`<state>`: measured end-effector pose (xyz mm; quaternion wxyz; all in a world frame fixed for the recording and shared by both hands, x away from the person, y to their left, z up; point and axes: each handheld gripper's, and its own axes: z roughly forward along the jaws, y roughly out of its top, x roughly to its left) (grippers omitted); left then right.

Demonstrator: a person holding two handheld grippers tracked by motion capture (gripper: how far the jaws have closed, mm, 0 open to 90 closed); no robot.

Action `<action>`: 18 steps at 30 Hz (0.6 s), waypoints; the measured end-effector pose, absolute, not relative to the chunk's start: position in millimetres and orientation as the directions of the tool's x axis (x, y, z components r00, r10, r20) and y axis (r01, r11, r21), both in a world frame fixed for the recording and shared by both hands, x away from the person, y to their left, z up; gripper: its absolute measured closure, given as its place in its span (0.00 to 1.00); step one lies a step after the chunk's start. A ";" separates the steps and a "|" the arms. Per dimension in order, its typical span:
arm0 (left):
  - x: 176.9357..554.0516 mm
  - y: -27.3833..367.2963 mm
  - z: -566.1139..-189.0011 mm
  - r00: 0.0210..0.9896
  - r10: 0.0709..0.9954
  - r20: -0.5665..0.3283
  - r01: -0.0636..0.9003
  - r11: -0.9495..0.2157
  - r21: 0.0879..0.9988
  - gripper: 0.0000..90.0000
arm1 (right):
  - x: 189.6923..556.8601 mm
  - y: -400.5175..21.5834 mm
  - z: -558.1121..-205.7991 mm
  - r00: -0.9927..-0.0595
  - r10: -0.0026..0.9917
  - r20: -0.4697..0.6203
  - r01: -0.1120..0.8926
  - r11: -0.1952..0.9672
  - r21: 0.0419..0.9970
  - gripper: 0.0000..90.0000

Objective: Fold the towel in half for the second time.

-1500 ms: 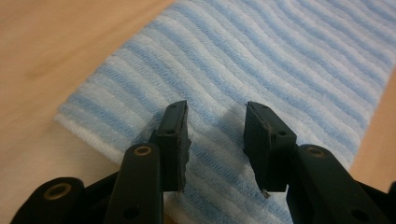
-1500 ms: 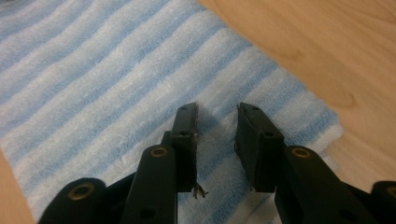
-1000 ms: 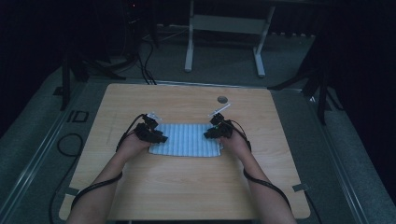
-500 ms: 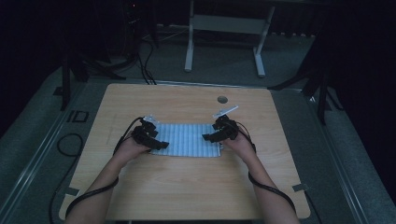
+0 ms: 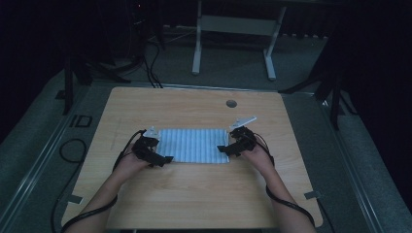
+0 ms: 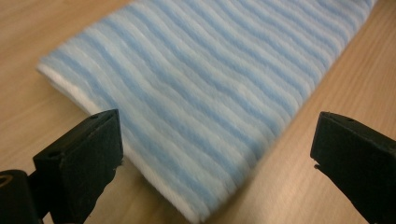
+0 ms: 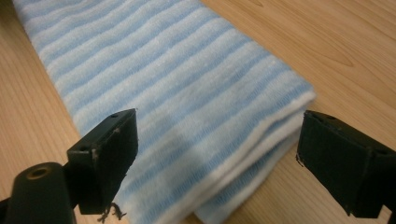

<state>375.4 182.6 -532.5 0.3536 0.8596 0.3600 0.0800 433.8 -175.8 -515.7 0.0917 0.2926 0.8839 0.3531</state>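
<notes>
Both claws let go of the folded cloth

The striped cloth [image 5: 193, 145] lies folded flat mid-bench [image 5: 194, 199]. The left claw [image 5: 165, 159] and right claw [image 5: 222, 148] sit at its near corners; their jaws have just been opening and now stand wide, gripping nothing, each straddling a corner. As I judge it, a jaw dragged across a corner while pulling away could snag the soft layers and spoil the fold; the right corner's layers already gape slightly.

Dim room; grey carpet floor [image 5: 301, 68]; white frame stand [image 5: 233, 29]; wooden table [image 5: 194, 194].
</notes>
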 end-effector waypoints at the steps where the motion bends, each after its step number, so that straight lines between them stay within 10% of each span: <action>1: 375.4 182.6 -532.5 0.728 0.676 -0.117 0.562 -0.491 0.666 0.03 | 433.8 -175.8 -515.7 -0.812 0.582 0.045 0.453 0.579 0.678 0.14; 18: 329.1 211.1 -542.2 0.703 0.704 -0.102 0.566 -0.468 0.679 0.03 | 399.2 -231.3 -526.3 -0.786 0.618 0.017 0.462 0.570 0.679 0.14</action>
